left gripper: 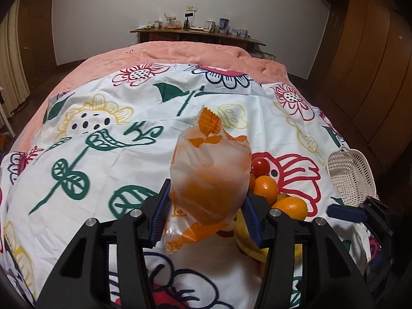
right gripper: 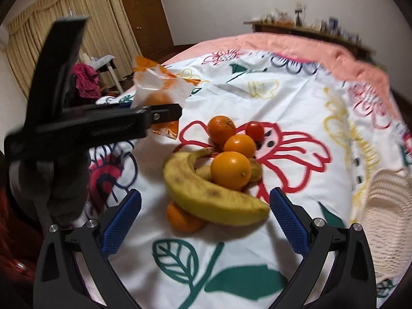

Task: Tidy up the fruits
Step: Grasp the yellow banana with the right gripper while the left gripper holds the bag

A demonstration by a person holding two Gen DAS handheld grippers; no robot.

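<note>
Room: a bedroom with white walls, brown wooden wardrobes and a bed (left gripper: 180,54) under a pink quilt.
Surface: a white cloth printed with large flowers (right gripper: 296,97), spread over the bed.
Left tongs (left gripper: 206,213): blue pads pressed on a translucent orange-and-white plastic bag (left gripper: 208,177), held clear of the cloth.
Right tongs (right gripper: 206,219): wide apart, holding nothing, above the fruit.
Fruit: a yellow banana (right gripper: 206,195), round oranges (right gripper: 230,170) and a small red tomato (right gripper: 255,131), piled together on the cloth.
Basket: a cream perforated plastic basket (left gripper: 350,175), right of the pile.
</note>
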